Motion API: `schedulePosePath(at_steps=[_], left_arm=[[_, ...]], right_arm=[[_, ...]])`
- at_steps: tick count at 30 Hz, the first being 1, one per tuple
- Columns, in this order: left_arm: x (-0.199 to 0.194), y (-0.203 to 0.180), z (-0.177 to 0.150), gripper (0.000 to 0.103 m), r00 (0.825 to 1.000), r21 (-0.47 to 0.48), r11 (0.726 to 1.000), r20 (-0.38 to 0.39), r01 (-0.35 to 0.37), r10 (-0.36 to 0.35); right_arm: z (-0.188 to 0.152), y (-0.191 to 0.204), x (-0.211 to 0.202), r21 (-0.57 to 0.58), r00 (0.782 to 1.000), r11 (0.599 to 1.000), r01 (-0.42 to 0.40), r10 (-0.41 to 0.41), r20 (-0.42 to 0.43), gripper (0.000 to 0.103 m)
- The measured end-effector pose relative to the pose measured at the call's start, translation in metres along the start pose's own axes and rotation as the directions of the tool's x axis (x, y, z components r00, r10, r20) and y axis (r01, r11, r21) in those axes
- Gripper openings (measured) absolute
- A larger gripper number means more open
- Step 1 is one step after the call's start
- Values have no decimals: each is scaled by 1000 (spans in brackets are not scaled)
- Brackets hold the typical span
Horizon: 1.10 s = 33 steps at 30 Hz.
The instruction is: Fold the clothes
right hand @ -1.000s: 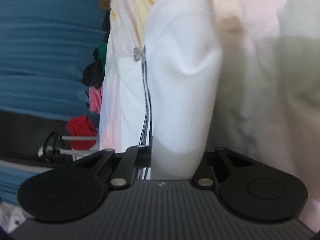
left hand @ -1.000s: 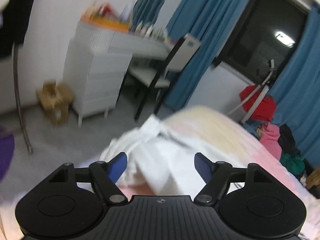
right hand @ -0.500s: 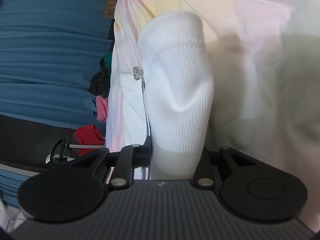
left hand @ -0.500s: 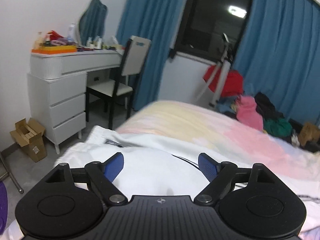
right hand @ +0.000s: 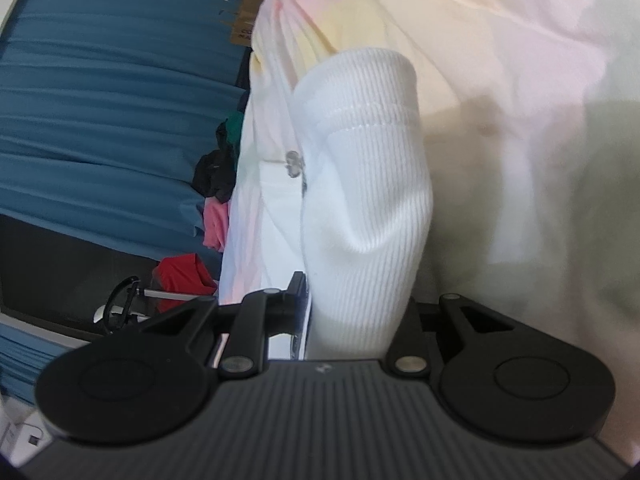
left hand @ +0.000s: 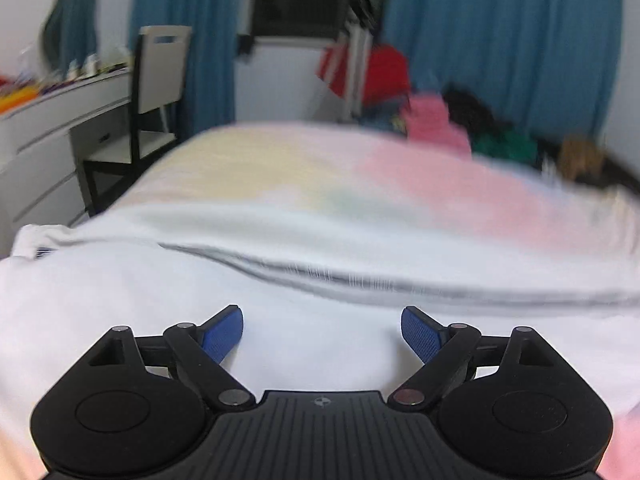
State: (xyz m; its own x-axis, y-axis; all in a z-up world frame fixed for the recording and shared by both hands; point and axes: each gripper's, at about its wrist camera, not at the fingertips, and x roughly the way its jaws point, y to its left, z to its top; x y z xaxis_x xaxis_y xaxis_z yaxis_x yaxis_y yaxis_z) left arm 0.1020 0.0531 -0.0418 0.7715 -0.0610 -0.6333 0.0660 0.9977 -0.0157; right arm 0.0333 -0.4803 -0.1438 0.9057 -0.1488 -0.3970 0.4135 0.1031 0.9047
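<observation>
Currently the white garment [left hand: 280, 280] lies spread on the bed [left hand: 360, 168], unfolded in the main. The left gripper [left hand: 322, 332] hovers above it, jaws apart and empty. The right gripper [right hand: 352, 308] is clamped on the ribbed sleeve [right hand: 368, 184]. Judged progress: early; body folds remain.

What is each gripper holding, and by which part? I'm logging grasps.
The right gripper is clamped on the white garment's ribbed cuff. The left gripper is open over the garment, holding nothing.
</observation>
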Motion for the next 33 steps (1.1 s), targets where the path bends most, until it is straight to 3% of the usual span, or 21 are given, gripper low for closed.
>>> schedulePosePath(at_steps=[6,8,11,16,19,23,25,30,33], left_arm=[[22,-6,-19,91,998,45,999,-53,-25,28],[24,-3,-19,91,998,38,999,-60,-26,28],[24,-2,-18,91,998,40,999,-59,-31,34],[19,-6,-18,91,998,43,998,-53,-43,45],[16,-7,-19,91,998,39,998,-49,-45,47],[17,-9,-19,92,997,51,997,-53,-54,57],[18,-8,-18,93,997,53,997,-56,-54,57],[19,-6,-18,93,997,56,997,-60,-48,51],[17,-4,-16,94,997,52,998,-61,-39,42]], right_arm=[[-1,14,-7,-118,1000,993,-6,9,26,28],[-1,14,-8,-126,1000,992,0,3,25,36],[3,4,-10,-73,1000,997,-7,8,12,53],[7,-5,-11,15,999,1000,-15,14,47,55],[9,-12,-15,26,998,999,-32,30,53,52],[8,-4,-9,-98,998,994,58,-58,1,23],[5,8,-9,-180,995,979,101,-99,18,17],[-11,50,-20,-362,983,917,169,-132,125,13],[-28,95,-32,-520,975,836,173,-70,211,13]])
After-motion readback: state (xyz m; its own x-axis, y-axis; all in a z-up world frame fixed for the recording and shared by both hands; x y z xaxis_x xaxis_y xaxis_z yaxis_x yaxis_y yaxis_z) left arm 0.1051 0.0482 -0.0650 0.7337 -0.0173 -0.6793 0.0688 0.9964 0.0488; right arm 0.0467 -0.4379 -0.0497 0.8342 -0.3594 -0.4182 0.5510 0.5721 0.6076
